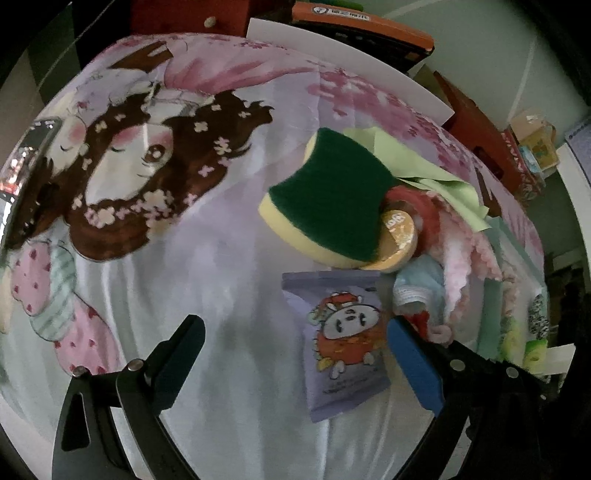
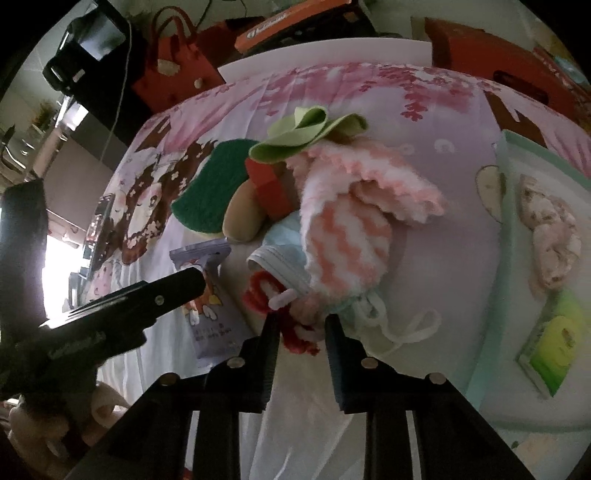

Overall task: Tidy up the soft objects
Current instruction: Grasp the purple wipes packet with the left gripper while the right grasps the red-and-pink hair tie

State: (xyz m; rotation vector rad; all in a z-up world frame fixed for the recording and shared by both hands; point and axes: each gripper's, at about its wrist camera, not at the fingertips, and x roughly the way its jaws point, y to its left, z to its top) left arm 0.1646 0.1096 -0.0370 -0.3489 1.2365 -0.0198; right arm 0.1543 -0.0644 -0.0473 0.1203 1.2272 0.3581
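A cartoon-printed cloth [image 1: 229, 295] covers the table. Behind it stand a red bag [image 2: 173, 70], an orange box [image 1: 362, 26] and a white board [image 1: 351, 62]. A phone [image 1: 26, 177] lies at the cloth's left edge.

Two close wrist views steeply down along each claw, sharing the green sponge [image 1: 328, 192] pile.

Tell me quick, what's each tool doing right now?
Left tool: open, holding nothing, above the purple packet.
Right tool: closed on the red fuzzy item at the pile's near edge.
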